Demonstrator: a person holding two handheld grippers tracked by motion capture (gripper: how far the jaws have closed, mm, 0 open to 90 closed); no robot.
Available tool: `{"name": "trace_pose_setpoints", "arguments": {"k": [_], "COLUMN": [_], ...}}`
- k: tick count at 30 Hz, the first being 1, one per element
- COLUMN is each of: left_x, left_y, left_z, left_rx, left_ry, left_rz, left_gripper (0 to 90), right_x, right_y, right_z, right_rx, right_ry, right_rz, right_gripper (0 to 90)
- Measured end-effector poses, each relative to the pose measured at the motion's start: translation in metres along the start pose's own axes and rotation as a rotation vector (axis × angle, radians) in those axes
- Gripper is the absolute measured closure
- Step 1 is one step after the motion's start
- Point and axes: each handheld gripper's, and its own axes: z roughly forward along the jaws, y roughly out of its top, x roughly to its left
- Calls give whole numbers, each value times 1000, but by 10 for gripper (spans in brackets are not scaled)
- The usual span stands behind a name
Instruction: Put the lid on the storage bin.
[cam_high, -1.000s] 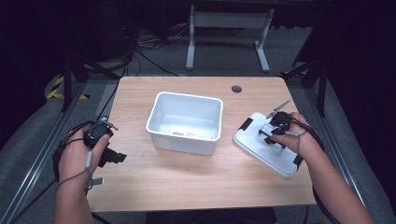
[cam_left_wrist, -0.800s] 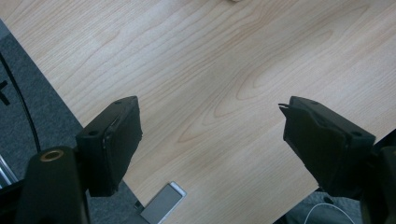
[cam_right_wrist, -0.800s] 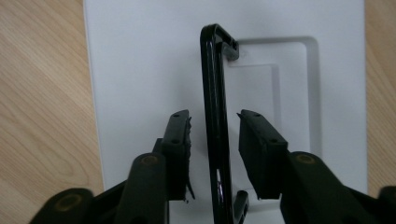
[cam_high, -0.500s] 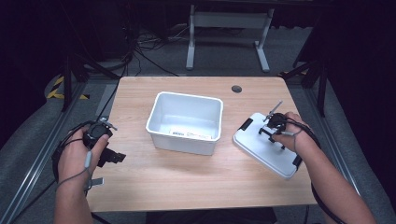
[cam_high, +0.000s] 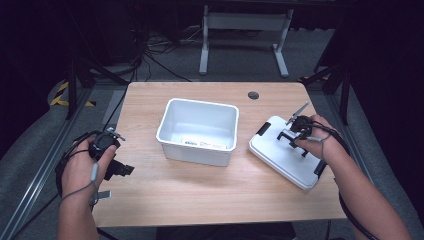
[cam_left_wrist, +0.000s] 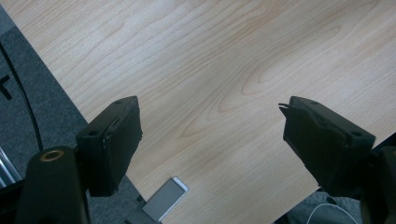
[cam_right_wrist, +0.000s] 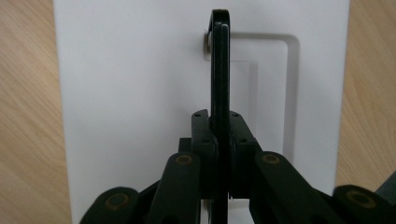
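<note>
A white lid (cam_high: 280, 155) lies flat on the right side of the wooden table (cam_high: 175, 195). Black clips sit at its ends. My right gripper (cam_high: 295, 134) is down on it, shut on the lid's black handle (cam_right_wrist: 220, 70), which stands upright between the jaws in the right gripper view (cam_right_wrist: 220, 126) over the white lid (cam_right_wrist: 130, 84). A white bin (cam_high: 197, 152) stands open at the table's middle. My left gripper (cam_high: 120, 169) hovers near the left front edge, open, with bare wood (cam_left_wrist: 210, 60) between its jaws (cam_left_wrist: 210, 135).
A round cable hole (cam_high: 253, 95) is in the table's back right. A small silver plate (cam_left_wrist: 163, 200) sticks out at the table edge under the left gripper. A metal frame (cam_high: 245, 22) and cables lie on the floor behind the table.
The right hand has shifted very slightly on the lid. The left hand and the bin are where they were.
</note>
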Motion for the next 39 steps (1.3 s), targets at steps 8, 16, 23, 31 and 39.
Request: {"name": "trace_pose_setpoints", "arguments": {"k": [8, 16, 23, 31, 39], "left_x": [-1, -1, -1, 0, 1], "left_y": [1, 2, 2, 0, 0], "left_z": [1, 3, 3, 2, 2], "left_rx": [14, 30, 34, 25, 29], "left_ry": [0, -18, -20, -13, -6], "left_rz": [18, 17, 21, 18, 26], "left_gripper": [200, 203, 202, 199, 199], "right_x": [-2, -4, -3, -3, 2], "right_y": [9, 18, 25, 32, 44], "right_z": [-32, -57, -72, -88, -104], "right_rx": [-37, -60, -68, -96, -120], "right_ry": [6, 0, -14, -12, -15], "right_rz": [11, 13, -6, -15, -51], "right_gripper": [844, 844, 844, 844, 844]}}
